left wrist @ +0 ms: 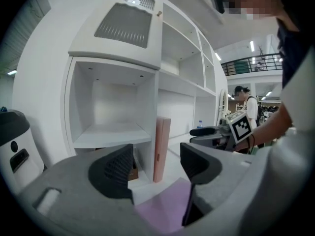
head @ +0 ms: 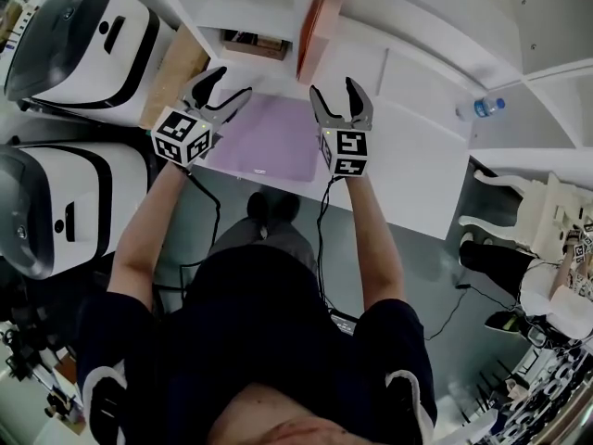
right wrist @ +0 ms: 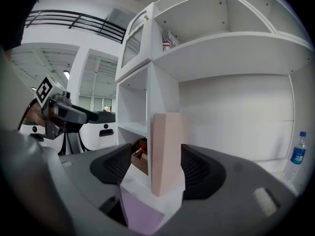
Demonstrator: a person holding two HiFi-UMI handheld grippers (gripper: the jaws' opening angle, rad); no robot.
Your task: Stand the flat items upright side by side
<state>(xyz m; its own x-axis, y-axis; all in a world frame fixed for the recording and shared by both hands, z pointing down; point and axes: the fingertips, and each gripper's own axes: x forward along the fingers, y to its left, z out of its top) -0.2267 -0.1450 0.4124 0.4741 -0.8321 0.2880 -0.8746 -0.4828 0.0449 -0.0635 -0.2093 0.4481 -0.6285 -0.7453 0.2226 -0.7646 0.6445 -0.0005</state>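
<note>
- Step in hand: one item done, one to go. The pink book (head: pixel 320 26) already stands on edge against the shelf divider (left wrist: pixel 151 102). The purple sheet (head: pixel 269 137) still lies flat on the white counter (head: pixel 417 184), just in front of the book.
- Left gripper (head: pixel 227 86): jaws wide, nothing btwn them. It sits by the sheet's far left corner, pads off it.
- Right gripper (head: pixel 335 95): jaws wide too, holding nothing. The pink book lines up w/ its gap in the right gripper view, but it stands ahead of the tips and the pads don't press on it (head view agrees).
- Next move, as I judge it: pick up the purple sheet. It's thin and flat on the counter, so prob. one jaw has to get under an edge. The near edge lies close to the counter's front, which may help.
- Then tip it upright and set it beside the pink book, faces parallel.
- Watch out: don't nudge the pink book while placing. The sheet may flop w/o support.
</note>
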